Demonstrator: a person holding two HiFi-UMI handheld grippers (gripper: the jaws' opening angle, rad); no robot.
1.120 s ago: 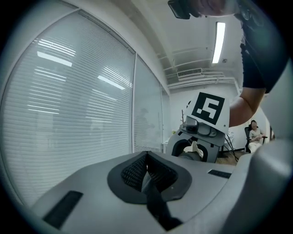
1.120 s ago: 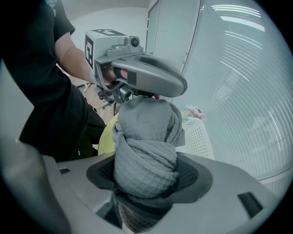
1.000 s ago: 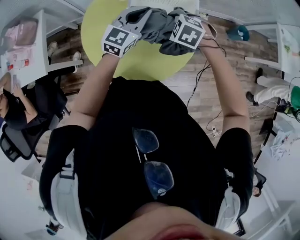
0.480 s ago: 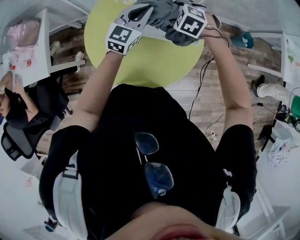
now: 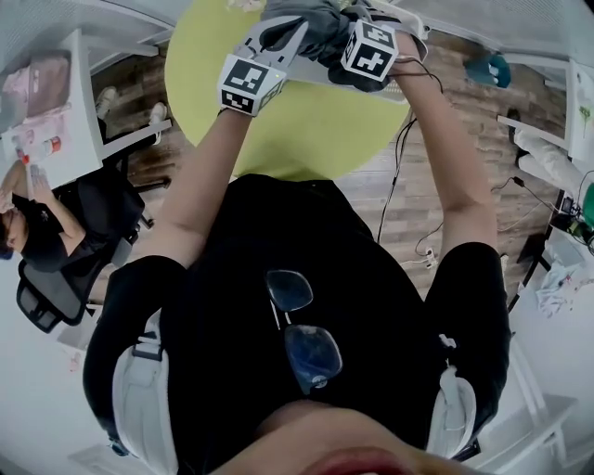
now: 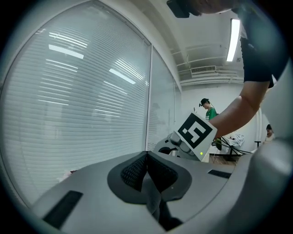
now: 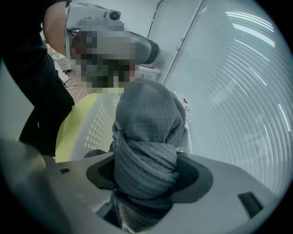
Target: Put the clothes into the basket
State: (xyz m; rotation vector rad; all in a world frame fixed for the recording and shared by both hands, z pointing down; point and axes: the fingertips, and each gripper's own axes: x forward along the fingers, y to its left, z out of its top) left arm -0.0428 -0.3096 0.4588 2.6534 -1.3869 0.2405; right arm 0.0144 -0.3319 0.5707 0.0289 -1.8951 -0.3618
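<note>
A grey ribbed garment (image 5: 320,28) hangs bunched between both grippers, above the far side of the round yellow-green table (image 5: 306,130). My left gripper (image 5: 278,35) is shut on a thin fold of it; in the left gripper view the pads of this gripper (image 6: 146,176) meet with cloth pinched low between them. My right gripper (image 5: 342,39) is shut on a thick wad of the garment (image 7: 146,132), which fills the jaws of that gripper (image 7: 146,183). A white perforated basket (image 7: 94,128) stands just below and to the left of the wad.
White desks (image 5: 46,102) and a seated person in a black chair (image 5: 42,241) are at the left. Cables (image 5: 408,186) trail over the wood floor at the right. Window blinds (image 6: 78,105) run close behind the table.
Both grippers have carried the garment farther from me, toward the table's far side, and lower.
</note>
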